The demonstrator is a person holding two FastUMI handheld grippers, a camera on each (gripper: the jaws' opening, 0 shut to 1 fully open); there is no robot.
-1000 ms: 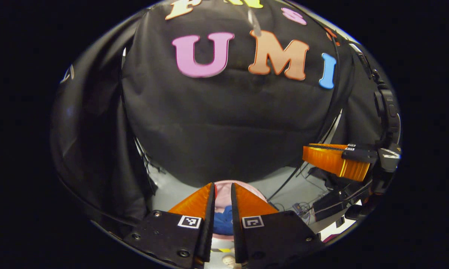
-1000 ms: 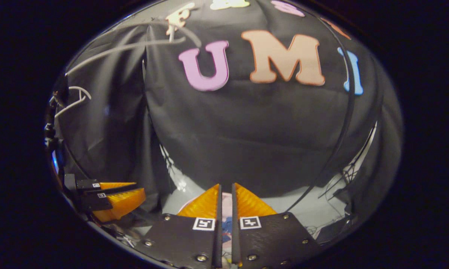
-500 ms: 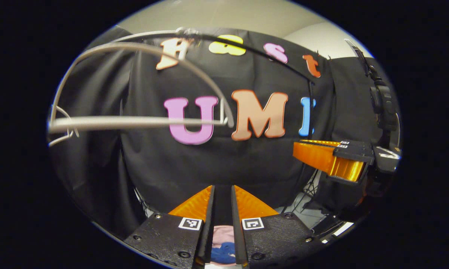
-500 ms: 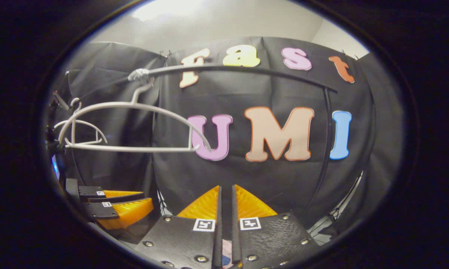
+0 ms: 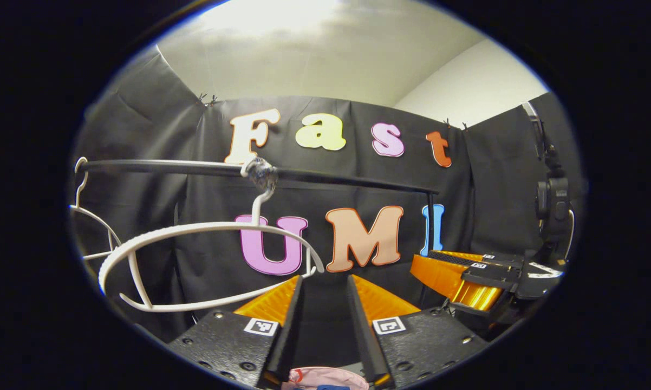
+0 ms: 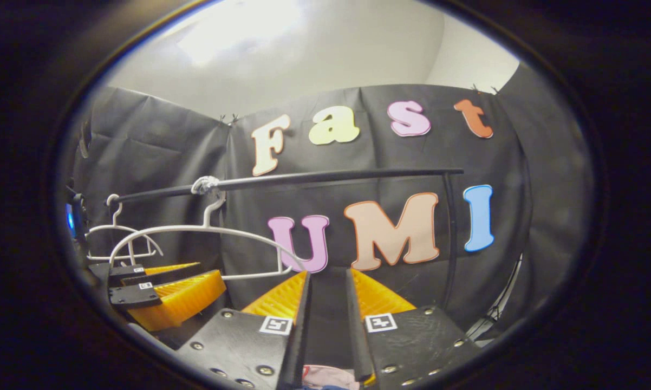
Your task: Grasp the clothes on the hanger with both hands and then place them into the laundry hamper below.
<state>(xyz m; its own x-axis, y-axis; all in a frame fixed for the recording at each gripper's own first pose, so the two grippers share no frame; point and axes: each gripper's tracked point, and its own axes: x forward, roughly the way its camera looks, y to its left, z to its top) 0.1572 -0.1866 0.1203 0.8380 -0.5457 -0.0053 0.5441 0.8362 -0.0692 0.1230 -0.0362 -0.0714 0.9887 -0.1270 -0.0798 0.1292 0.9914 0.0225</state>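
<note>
A bare white hanger hangs by its hook from the black rail, up and to the left of my left gripper. That gripper is open, with nothing between its orange fingers. Below them peeks the pink hamper with a sliver of blue cloth in it. My right gripper floats at the right, level with the left one. In the right gripper view, my right gripper is open and empty below the rail. The hanger and my left gripper are to its left. The hamper lies under its fingers.
A second white hanger hangs at the rail's far left end, also seen in the right gripper view. A dark device on a stand rises behind my right gripper. The rail's upright post stands at the right.
Both grippers have risen from over the hamper to hanger height, so the rail and bare hanger came into view. The fingers of both have parted wider.
</note>
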